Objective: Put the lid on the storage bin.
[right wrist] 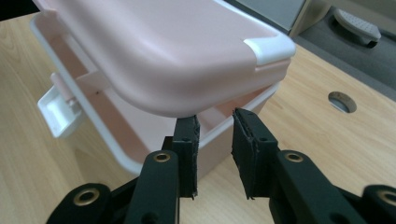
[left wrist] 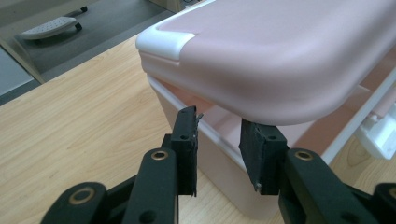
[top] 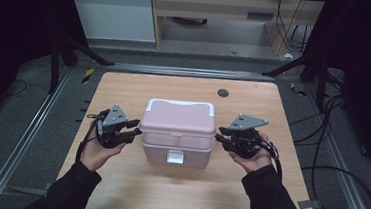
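A pink lidded box (top: 176, 143) stands mid-table with a white latch (top: 175, 157) on its front. Its lid (top: 178, 116) sits tilted, raised off the base rim at the front. My left gripper (top: 136, 128) is at the box's left side. In the left gripper view, my left gripper (left wrist: 219, 123) is open, its tips just under the lid's (left wrist: 280, 56) corner with the base rim between them and no pad pressing. My right gripper (top: 221, 134) mirrors it at the right side. In the right gripper view, my right gripper (right wrist: 215, 119) is open beneath the lid (right wrist: 168, 51).
The wooden table (top: 140, 86) has a round cable hole (top: 223, 93) behind the box. Metal rails run along both sides, and cables (top: 330, 146) lie on the floor at the right. A desk and cabinet stand beyond the far edge.
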{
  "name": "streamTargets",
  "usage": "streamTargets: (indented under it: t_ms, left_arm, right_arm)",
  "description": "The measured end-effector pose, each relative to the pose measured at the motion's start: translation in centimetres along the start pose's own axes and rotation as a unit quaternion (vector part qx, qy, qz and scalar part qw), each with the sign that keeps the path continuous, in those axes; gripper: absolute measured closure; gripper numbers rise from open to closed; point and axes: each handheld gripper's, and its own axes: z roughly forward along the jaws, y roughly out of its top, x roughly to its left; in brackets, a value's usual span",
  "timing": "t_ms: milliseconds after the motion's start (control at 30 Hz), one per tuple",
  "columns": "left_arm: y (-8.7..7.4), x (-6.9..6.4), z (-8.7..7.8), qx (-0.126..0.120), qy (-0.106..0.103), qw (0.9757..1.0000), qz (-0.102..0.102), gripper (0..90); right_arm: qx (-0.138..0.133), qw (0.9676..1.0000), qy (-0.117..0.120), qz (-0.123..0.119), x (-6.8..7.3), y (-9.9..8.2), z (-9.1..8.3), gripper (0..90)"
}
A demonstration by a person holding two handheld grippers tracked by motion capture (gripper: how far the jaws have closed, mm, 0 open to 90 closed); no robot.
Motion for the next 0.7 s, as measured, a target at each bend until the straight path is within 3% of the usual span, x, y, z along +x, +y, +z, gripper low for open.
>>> streamTargets:
  t_ms: [300, 400, 567, 700]
  left_arm:
    - [-1.8, -0.1, -0.8, 0.007, -0.002, 0.9999, -0.009, 64.3]
    - [-2.8, 0.2, -1.0, 0.015, 0.006, 0.9998, -0.014, 61.9]
    - [-5.3, 1.5, -0.6, 0.034, 0.021, 0.9982, -0.043, 58.0]
    - [-6.4, 2.6, -0.2, 0.040, 0.036, 0.9960, -0.071, 52.9]
  right_arm:
    - [0.013, 0.9999, 0.004, 0.001, 0.5, -1.4, -0.1, 67.1]
    - [0.016, 0.9999, 0.003, 0.005, 0.3, -2.1, -0.4, 64.3]
    - [0.021, 0.9993, -0.016, 0.028, -0.7, -3.9, -1.5, 56.2]
    - [0.026, 0.9974, -0.043, 0.051, -1.4, -6.0, -2.2, 41.0]
